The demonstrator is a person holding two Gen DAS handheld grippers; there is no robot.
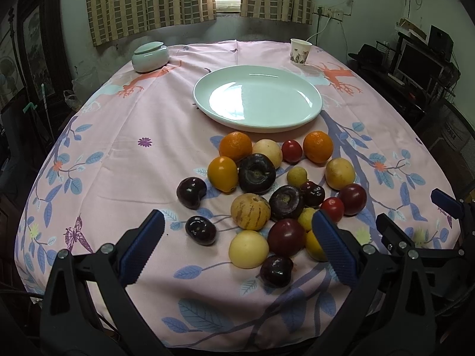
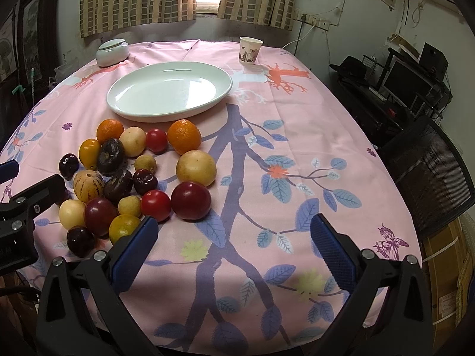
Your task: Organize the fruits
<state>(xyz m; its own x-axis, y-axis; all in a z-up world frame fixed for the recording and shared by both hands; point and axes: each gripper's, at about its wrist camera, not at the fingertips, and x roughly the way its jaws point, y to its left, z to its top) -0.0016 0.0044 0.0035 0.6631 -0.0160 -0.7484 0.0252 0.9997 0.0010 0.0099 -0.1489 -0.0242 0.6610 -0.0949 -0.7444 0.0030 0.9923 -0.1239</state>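
Observation:
Several fruits lie in a loose pile [image 1: 267, 190] on the pink tablecloth: oranges [image 1: 235, 146], dark plums [image 1: 257, 173], red tomatoes [image 1: 291, 151], pale yellow fruits [image 1: 248, 248], a striped melon [image 1: 250, 211]. An empty white plate [image 1: 257, 97] sits behind the pile. My left gripper [image 1: 237, 244] is open and empty, low over the near edge of the pile. My right gripper [image 2: 233, 250] is open and empty, over bare cloth to the right of the pile [image 2: 130, 178]. The plate also shows in the right wrist view [image 2: 169, 90].
A lidded white jar [image 1: 150, 57] stands at the far left of the table, a paper cup [image 1: 300, 51] at the far right. A black mesh chair [image 2: 430, 172] and a desk with monitors [image 2: 409, 80] stand to the right of the table.

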